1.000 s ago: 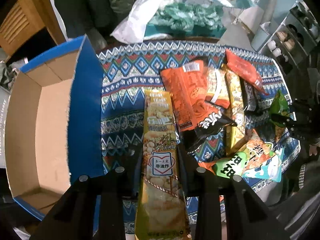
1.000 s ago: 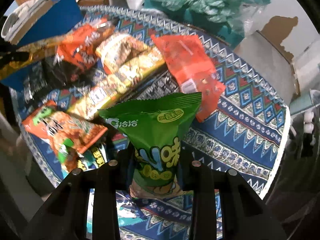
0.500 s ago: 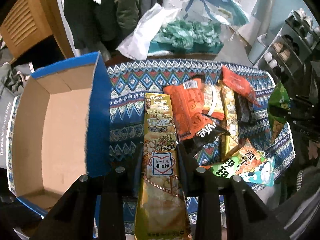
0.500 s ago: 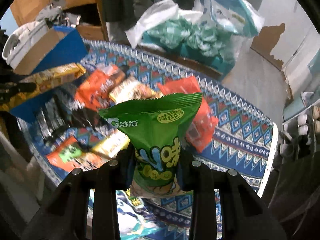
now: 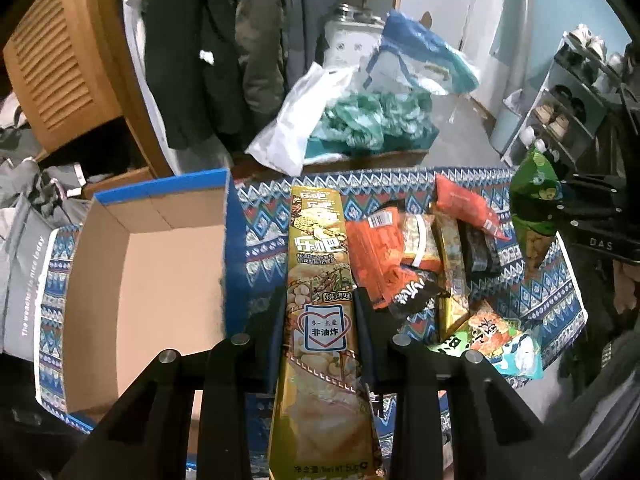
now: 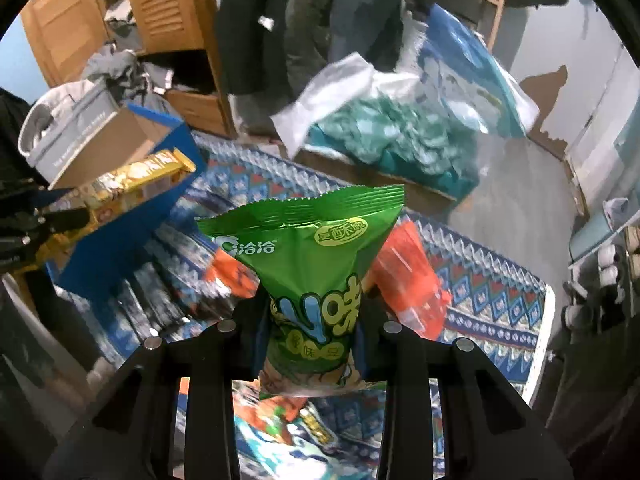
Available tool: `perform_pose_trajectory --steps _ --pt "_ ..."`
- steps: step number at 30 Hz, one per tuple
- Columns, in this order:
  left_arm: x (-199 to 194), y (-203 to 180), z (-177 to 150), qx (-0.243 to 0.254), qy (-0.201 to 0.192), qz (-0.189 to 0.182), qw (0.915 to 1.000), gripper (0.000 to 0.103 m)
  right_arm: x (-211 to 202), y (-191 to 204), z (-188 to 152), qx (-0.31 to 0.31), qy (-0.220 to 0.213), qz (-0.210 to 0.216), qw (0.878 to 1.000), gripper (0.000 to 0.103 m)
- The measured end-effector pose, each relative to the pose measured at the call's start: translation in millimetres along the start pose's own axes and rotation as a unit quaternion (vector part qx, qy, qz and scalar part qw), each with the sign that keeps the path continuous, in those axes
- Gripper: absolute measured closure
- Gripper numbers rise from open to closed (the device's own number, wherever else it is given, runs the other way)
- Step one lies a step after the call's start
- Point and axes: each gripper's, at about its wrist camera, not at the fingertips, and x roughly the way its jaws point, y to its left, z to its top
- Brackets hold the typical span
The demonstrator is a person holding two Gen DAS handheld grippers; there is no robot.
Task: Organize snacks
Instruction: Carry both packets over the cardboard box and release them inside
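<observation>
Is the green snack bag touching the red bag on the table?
Apart. In the left wrist view, the green snack bag hangs in the right gripper, clear of the red bag lying on the cloth.

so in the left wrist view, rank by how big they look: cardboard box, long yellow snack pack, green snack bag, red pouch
1. cardboard box
2. long yellow snack pack, though it sits right at the camera in the left hand-held gripper, so its size is exaggerated
3. green snack bag and red pouch: about alike, not ranked, since the bag is held up off the table

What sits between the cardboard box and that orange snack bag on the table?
In the left wrist view, the long yellow packet, held above patterned cloth.
</observation>
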Motion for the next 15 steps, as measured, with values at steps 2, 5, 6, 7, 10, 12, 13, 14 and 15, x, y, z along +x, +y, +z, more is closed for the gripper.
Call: perform_pose_trajectory --steps 2,5,6,7,10,12,13,14,15 --pt "-5.7 4.6 0.7 -0.001 -0.008 0.002 1.0 0.071 -1.6 9.1 7.6 -0.001 -0.005 0.006 1.0 0.071" --pt "-14.3 14.4 0.8 -0.009 -0.018 0.004 0.9998 0.071 -3.0 25.6 21.0 -0.003 -0.012 0.017 1.0 0.071" --pt "-17.9 19.4 1.0 -0.014 -0.021 0.003 0.9997 0.071 -3.0 32.0 26.3 -0.005 -0.013 0.021 1.0 0.071" --pt "-20.9 23.6 0.6 -0.018 -0.023 0.003 0.9996 0.071 -3.0 39.7 32.7 -0.006 -0.015 0.025 1.0 0.071" --pt "-28.9 35.9 -0.1 -0.028 -0.033 0.006 0.999 0.071 -1.7 57.4 46.1 -0.012 -0.02 0.036 0.999 0.071" --pt "-33.9 42.5 -1.5 -0.033 -0.04 0.011 0.9986 0.071 -0.7 69.8 54.6 -0.017 -0.022 0.04 0.999 0.071" --pt "-37.1 48.7 -2.3 -0.036 -0.045 0.015 0.9982 0.071 0.3 76.7 59.4 -0.02 -0.021 0.043 0.999 0.071" --pt "-39.5 54.2 -3.8 -0.041 -0.048 0.018 0.9978 0.071 1.5 83.8 64.0 -0.023 -0.022 0.047 0.998 0.071" --pt "-40.8 57.7 -4.8 -0.043 -0.05 0.02 0.9976 0.071 3.1 91.7 68.8 -0.027 -0.021 0.05 0.998 0.071"
